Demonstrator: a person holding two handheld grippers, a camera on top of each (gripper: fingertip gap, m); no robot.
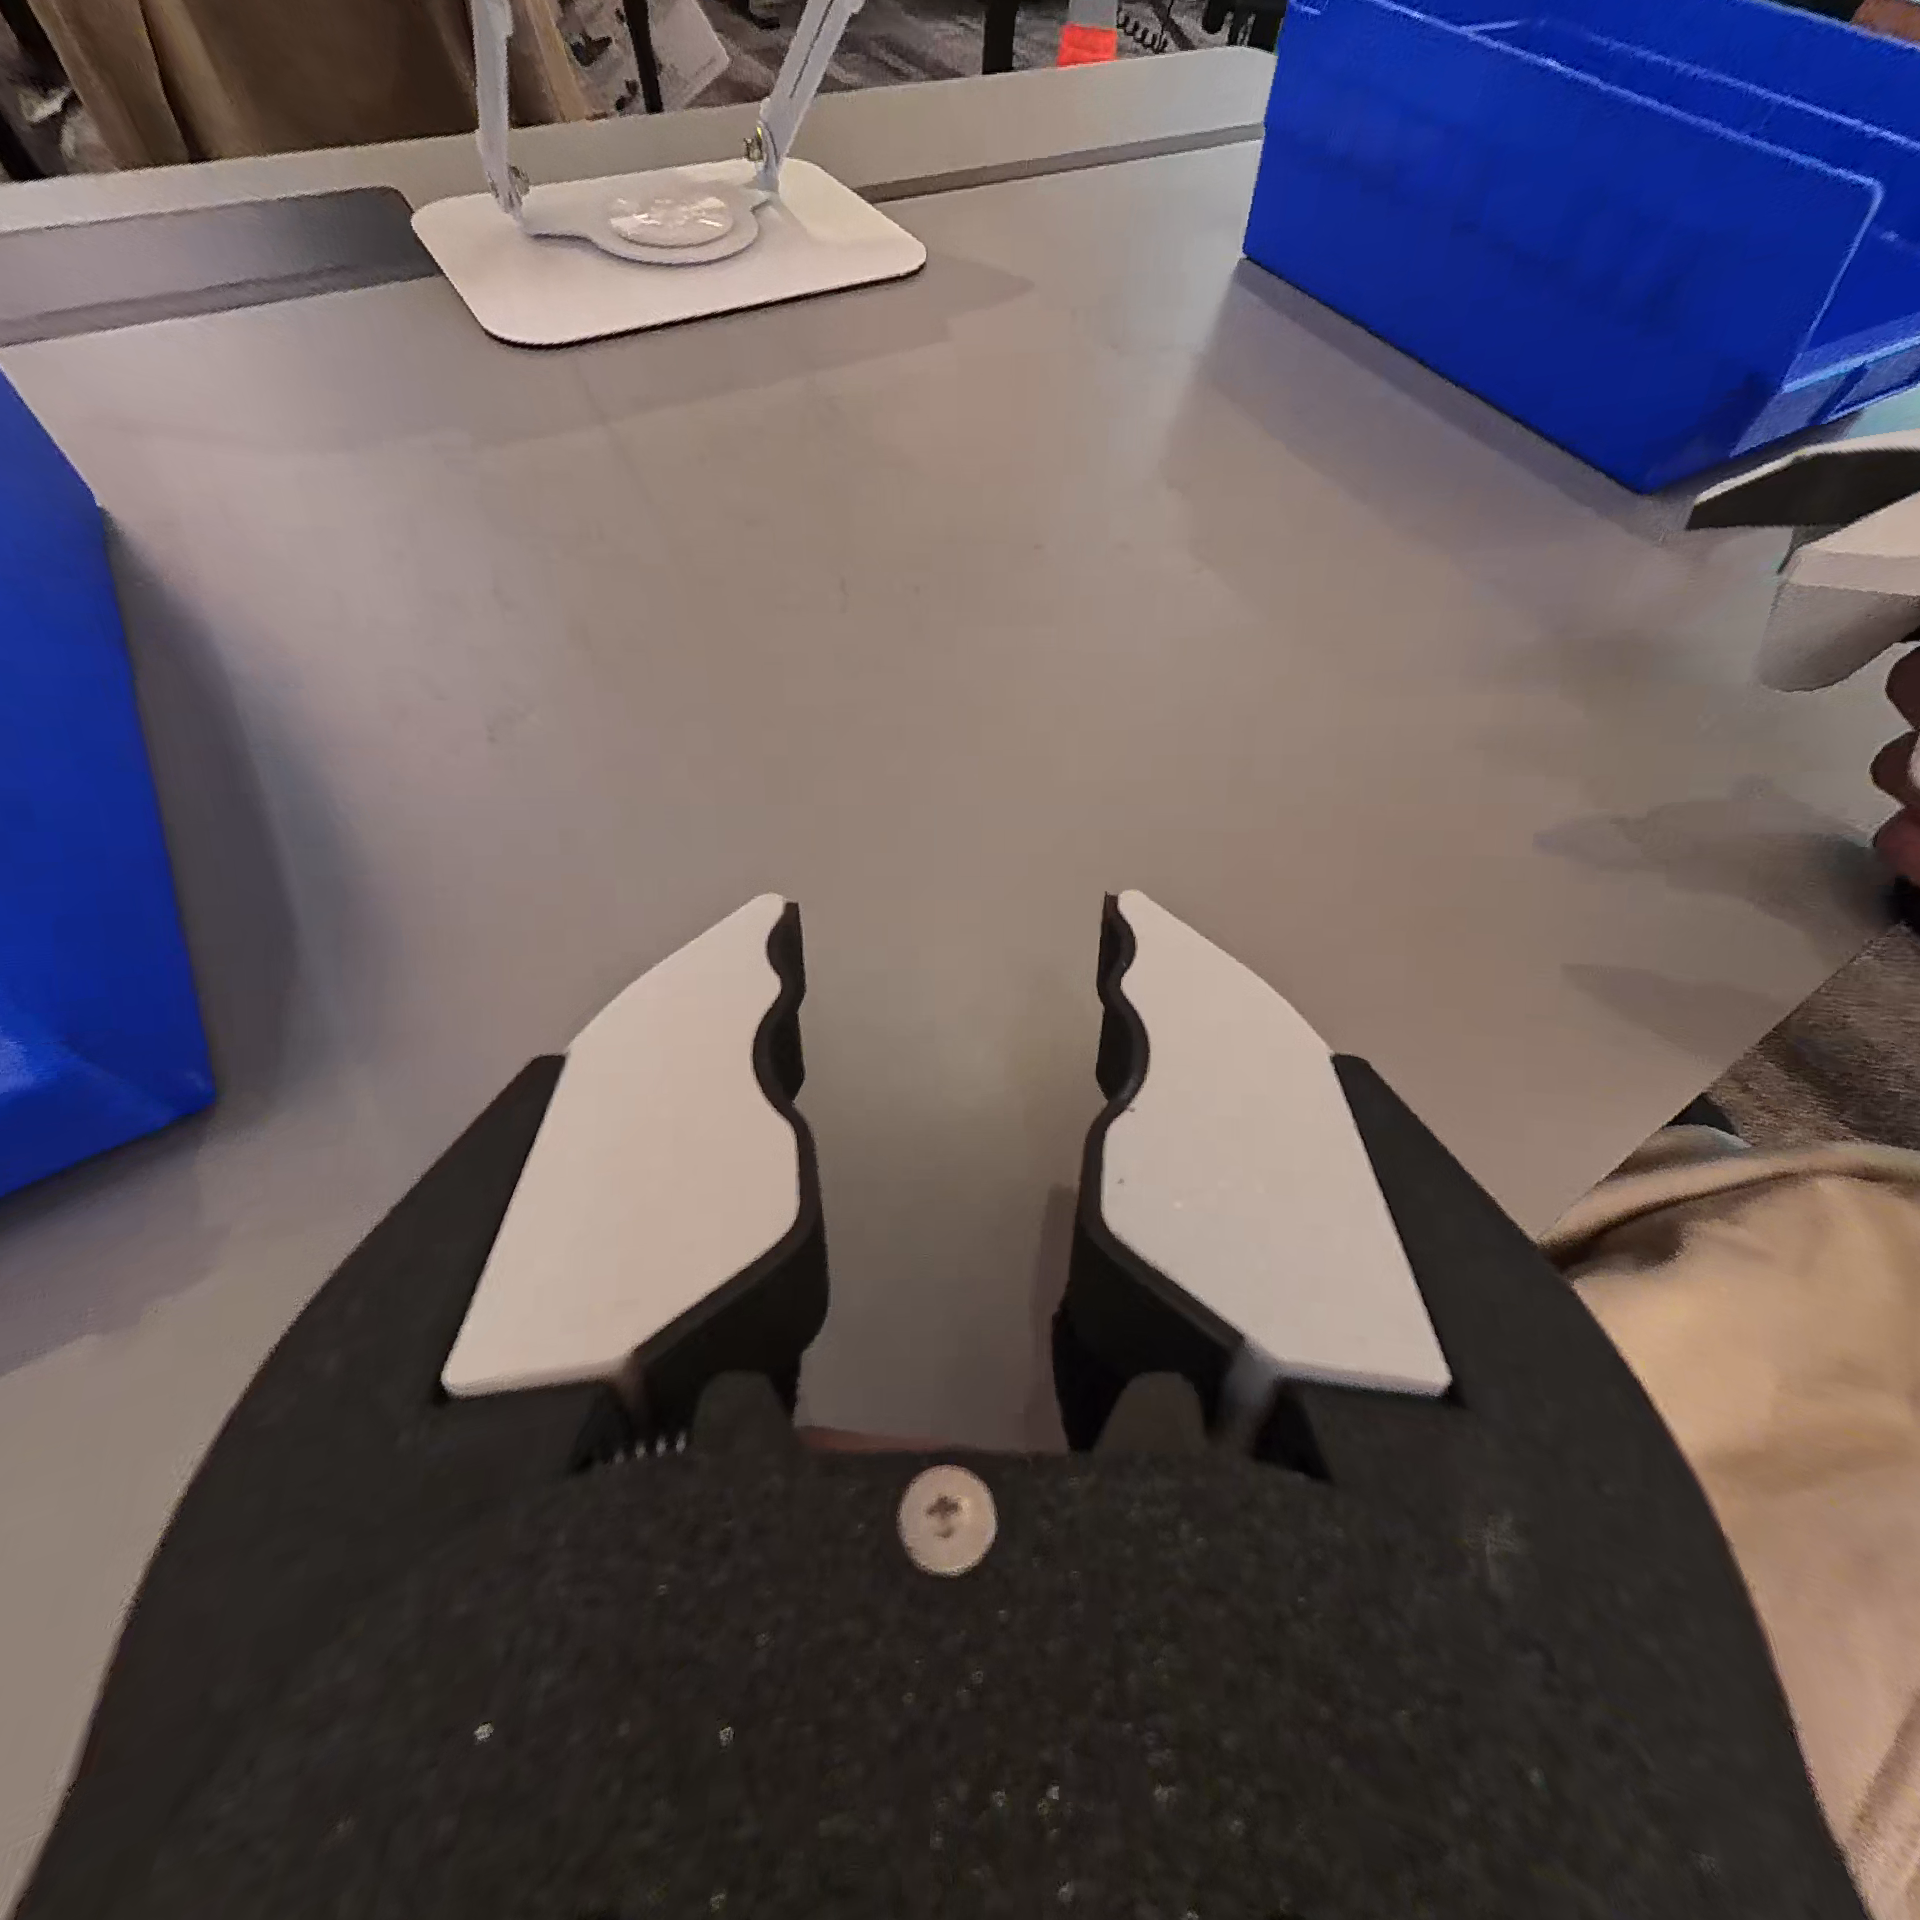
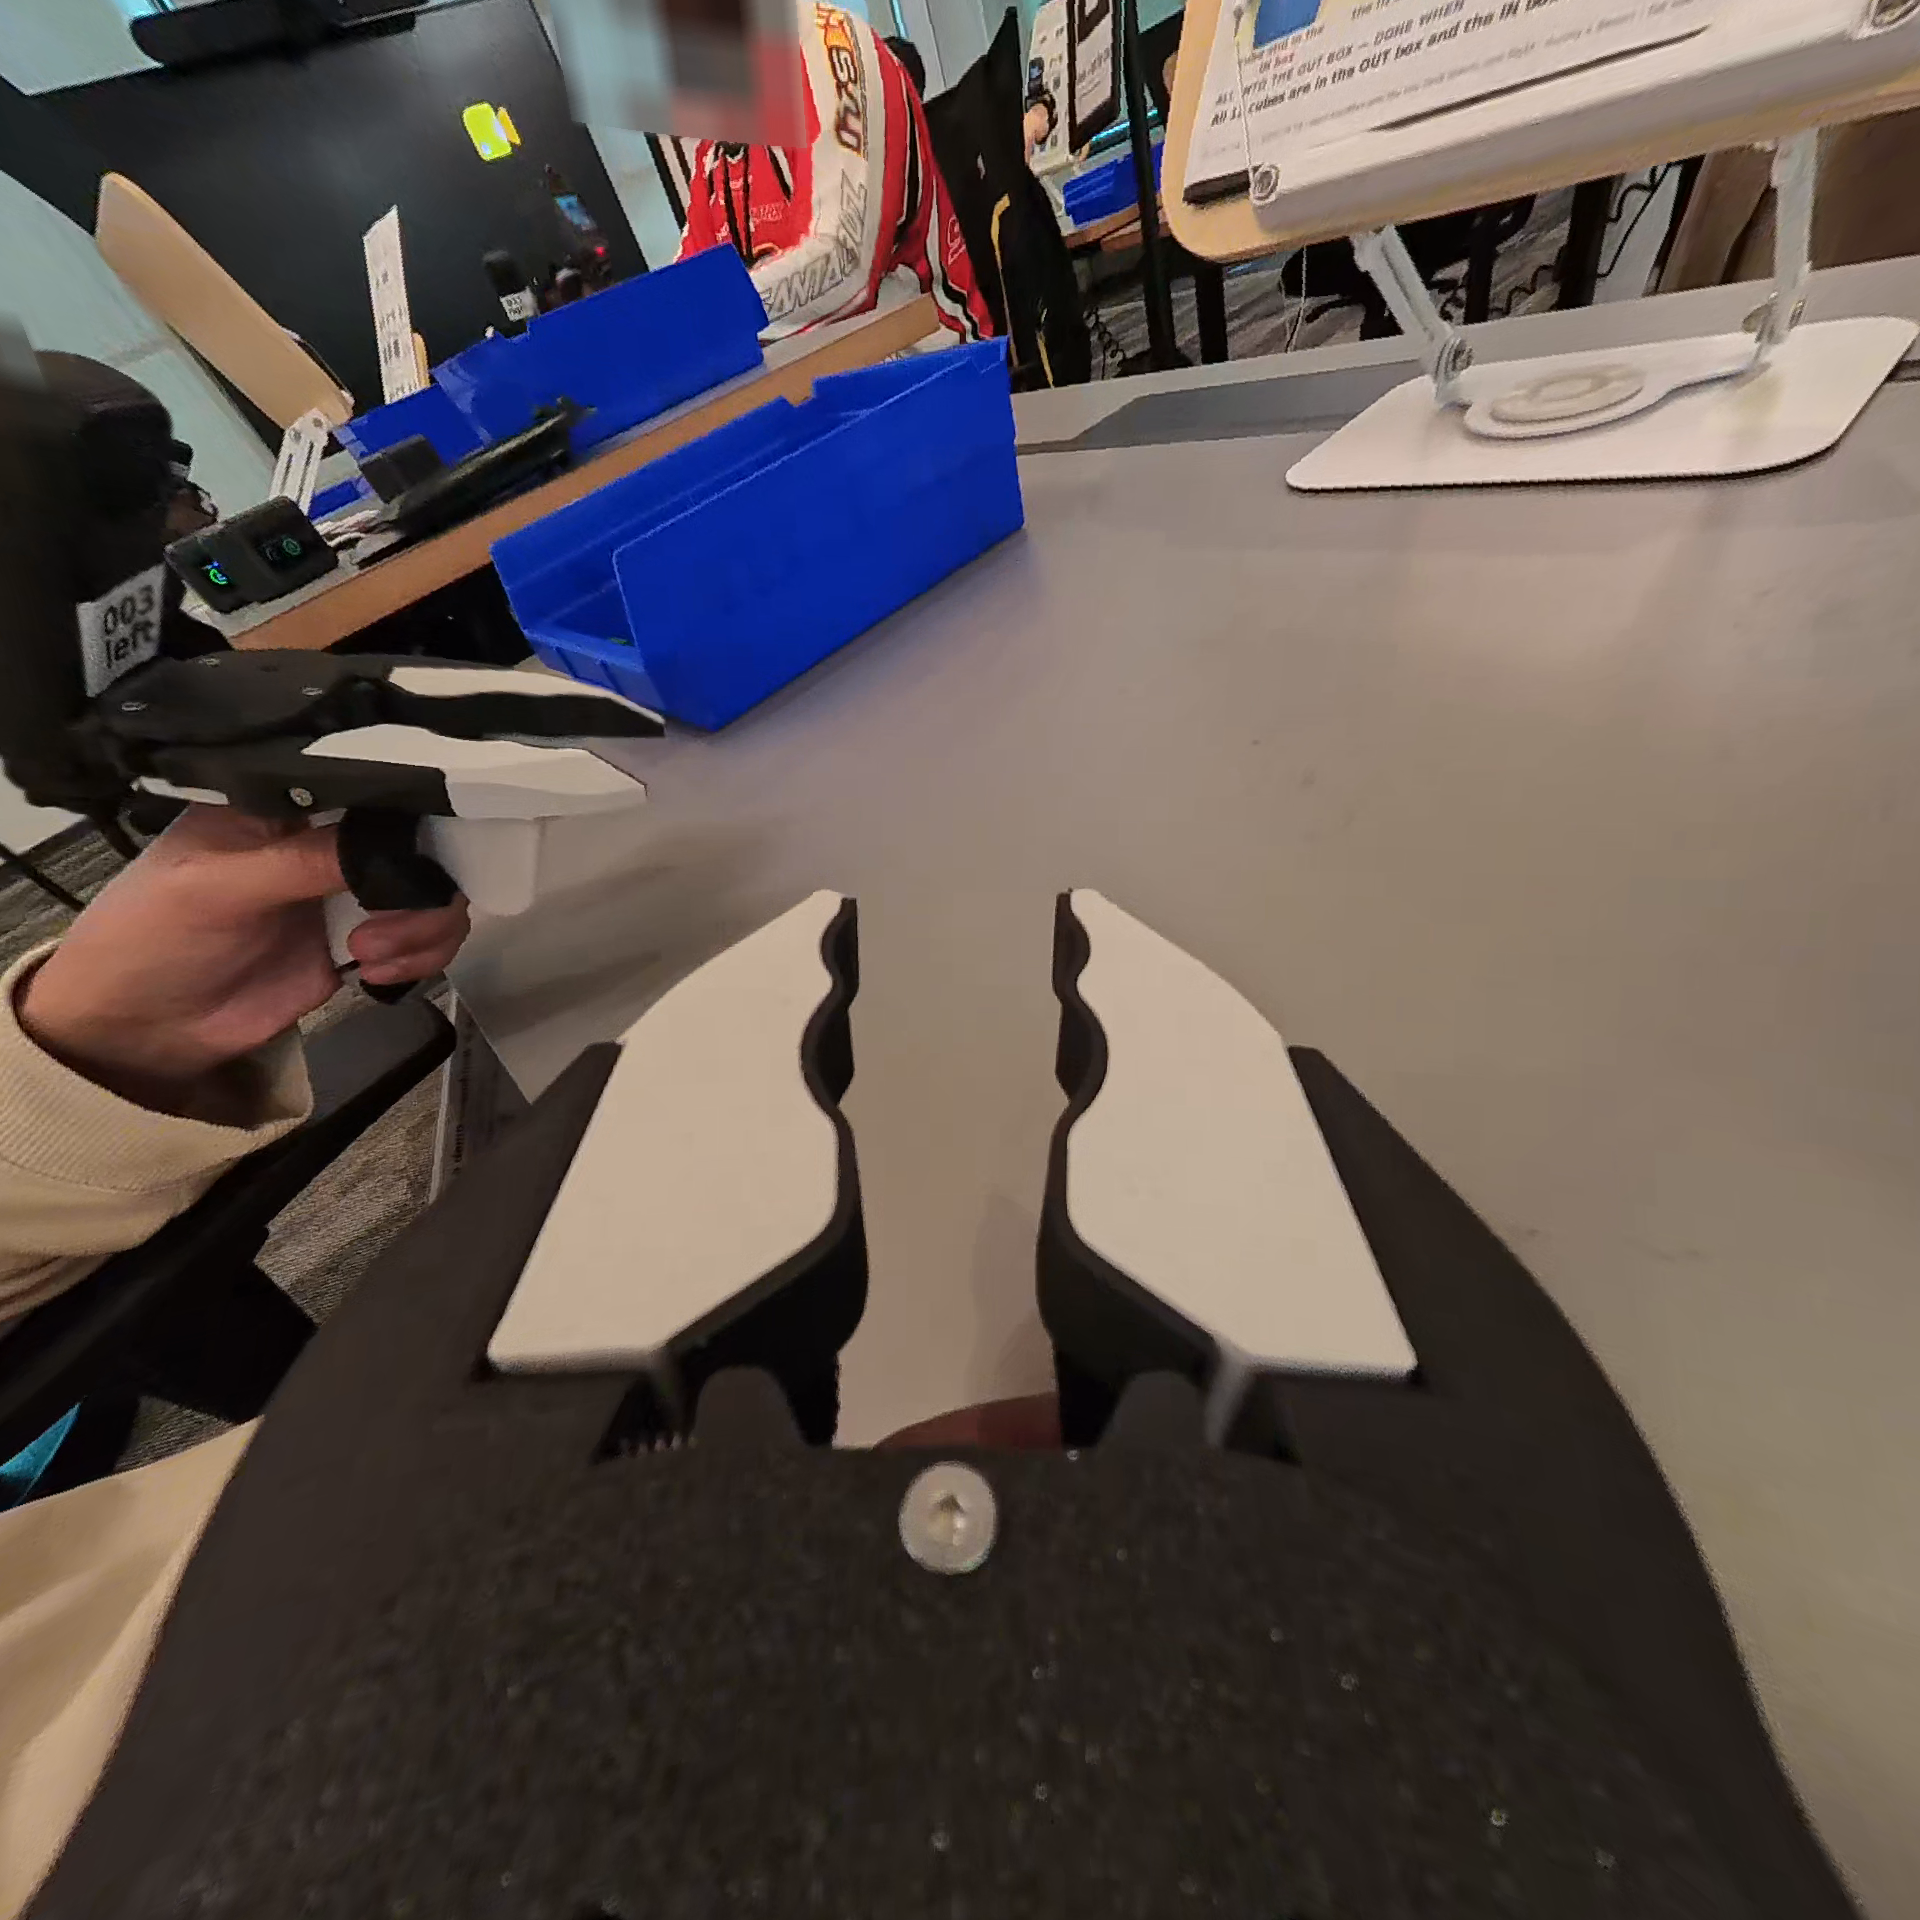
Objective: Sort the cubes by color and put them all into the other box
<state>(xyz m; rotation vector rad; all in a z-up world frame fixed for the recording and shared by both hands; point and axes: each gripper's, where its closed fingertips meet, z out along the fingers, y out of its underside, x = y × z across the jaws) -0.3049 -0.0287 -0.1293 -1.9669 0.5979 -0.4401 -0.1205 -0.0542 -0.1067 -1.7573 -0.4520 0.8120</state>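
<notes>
- Far left in the left wrist view, a blue box (image 1: 83, 831) is cut by the frame edge; only its outer wall shows, so what it holds cannot be told.
- The left gripper (image 1: 951, 914) hovers over bare grey table (image 1: 935, 623), fingers apart and holding nothing.
- Beyond it stands a white stand base (image 1: 665, 249), with nothing of the task on it.
- Far right in that view sits the second blue box (image 1: 1558, 270); only its near wall and a slice of the rim show, and the inside is hidden.
- In the right wrist view the left gripper (image 2: 649, 753) shows side-on at the left, held in a hand (image 2: 208, 956), its tips near one blue box (image 2: 790, 520).
- That box's low front lip gives a glimpse of the floor, but it is too dark and narrow to make out any cubes.
- The right gripper (image 2: 956, 909) also hangs over empty table, fingers spread with nothing between them.
- No cube is visible anywhere, so they are presumably inside the boxes.
- Progress cannot be judged: with both grippers empty, this reads as either the start or a pause between transfers.
</notes>
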